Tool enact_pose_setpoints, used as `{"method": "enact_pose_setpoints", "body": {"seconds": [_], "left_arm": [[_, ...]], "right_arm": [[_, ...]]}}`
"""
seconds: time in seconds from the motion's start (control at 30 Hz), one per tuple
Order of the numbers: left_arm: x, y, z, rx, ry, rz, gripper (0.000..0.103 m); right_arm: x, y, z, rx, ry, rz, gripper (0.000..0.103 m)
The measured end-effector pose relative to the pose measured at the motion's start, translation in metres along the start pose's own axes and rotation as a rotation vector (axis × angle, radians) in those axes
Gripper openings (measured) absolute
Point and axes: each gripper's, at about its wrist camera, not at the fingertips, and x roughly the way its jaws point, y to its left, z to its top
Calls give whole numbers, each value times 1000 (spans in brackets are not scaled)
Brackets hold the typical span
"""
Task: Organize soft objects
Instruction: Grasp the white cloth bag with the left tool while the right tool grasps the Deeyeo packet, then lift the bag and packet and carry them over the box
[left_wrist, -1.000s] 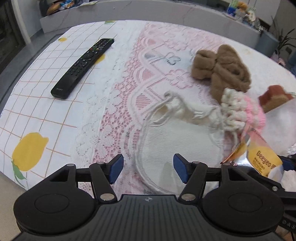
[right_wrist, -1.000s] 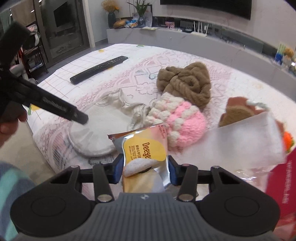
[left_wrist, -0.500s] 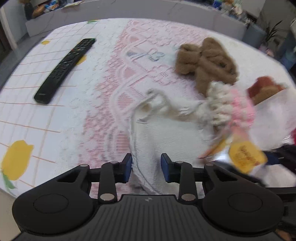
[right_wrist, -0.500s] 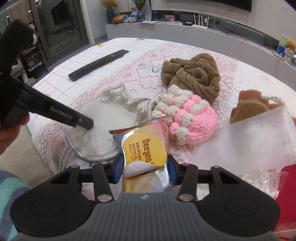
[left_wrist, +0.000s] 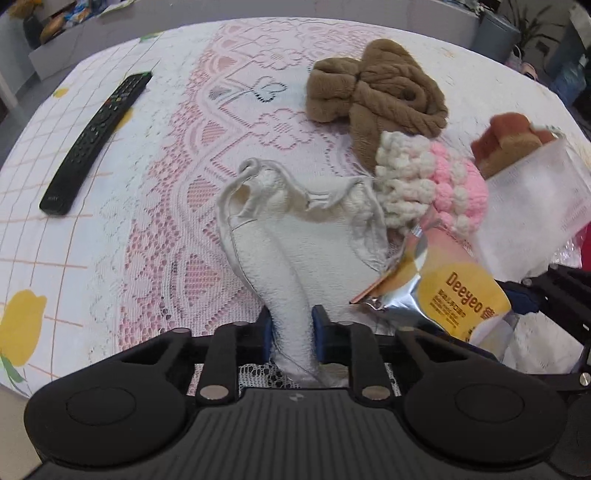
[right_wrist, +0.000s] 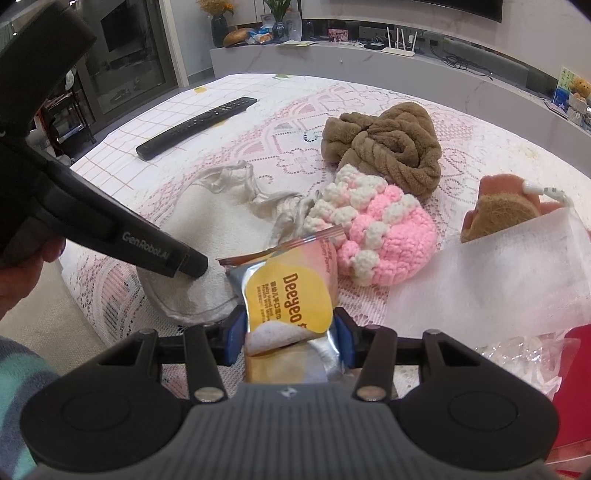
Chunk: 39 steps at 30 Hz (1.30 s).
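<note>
My left gripper (left_wrist: 291, 332) is shut on the near edge of a white fabric hat (left_wrist: 295, 243), bunching it between the blue pads; the hat (right_wrist: 207, 221) lies on the lace cloth. My right gripper (right_wrist: 290, 338) is shut on a yellow and silver Deeyeo wipes packet (right_wrist: 288, 295), which also shows in the left wrist view (left_wrist: 443, 295). A pink and cream crocheted hat (right_wrist: 376, 236) lies behind the packet. A brown twisted scarf (right_wrist: 388, 147) lies further back.
A black remote (left_wrist: 96, 140) lies at the left on the checked cloth. A brown plush piece (right_wrist: 498, 210) and a white tissue sheet (right_wrist: 498, 280) are at the right. A red object (right_wrist: 576, 387) sits at the right edge. The table edge is near me.
My left gripper moved forward over the white hat's edge and closed on it, pinching the fabric. The right gripper still holds the packet.
</note>
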Motion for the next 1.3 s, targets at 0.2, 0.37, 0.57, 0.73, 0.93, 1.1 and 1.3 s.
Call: {"method": "enact_pose_setpoints", "body": {"seconds": [0.2,0.37,0.57,0.73,0.93,1.1,1.3], "left_arm": [[-18,-9,-3,5,-75,23,16],[-40,-15,-11,-11,-148,34,15],[-76,-23,-22,-35,-247,82,14],[-105,-32,-32,-42,-310,91,14],[-138,-53,-45,-14,-378,75,14],[-161,-75,-51,25,-428,52,14],[-182,-115,-53,106,-484,-21,14]], "right_arm": [[-2,-2,2,9,2,4,48],[-13,-2,2,23,-10,4,46],[-40,0,2,38,-54,13,45],[-69,2,1,58,-99,21,44],[-112,0,-8,81,-173,12,44],[-149,-12,-21,122,-212,-15,44],[-195,-39,-43,203,-274,-67,44]]}}
